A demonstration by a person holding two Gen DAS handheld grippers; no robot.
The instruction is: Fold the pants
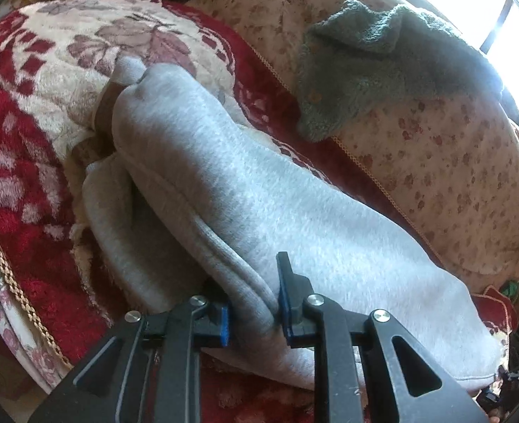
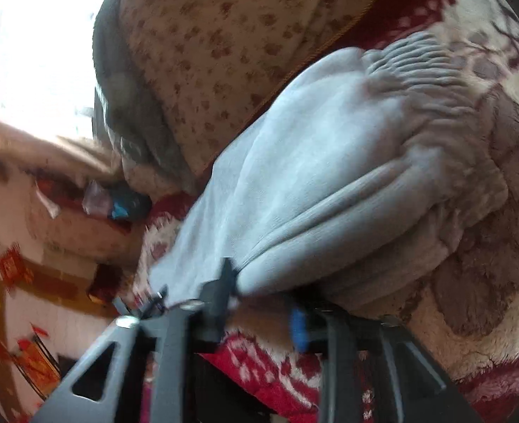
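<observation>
Left gripper [image 1: 254, 312]: blue-padded fingers closed on a bunched seam edge of the grey sweatpants [image 1: 224, 190], which run away from the claw across the red-and-cream floral blanket [image 1: 30, 183]. Right gripper [image 2: 263, 303]: fingers spread, folded pants edge lying between and above them; grip blurred, cannot tell. Teal knit garment [image 1: 376, 67] lies beyond on the spotted cushion [image 1: 453, 162].

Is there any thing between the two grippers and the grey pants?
Nothing visible. The left gripper already pinches a fold of the grey pants. The right gripper sits at their edge, its grip blurred.
</observation>
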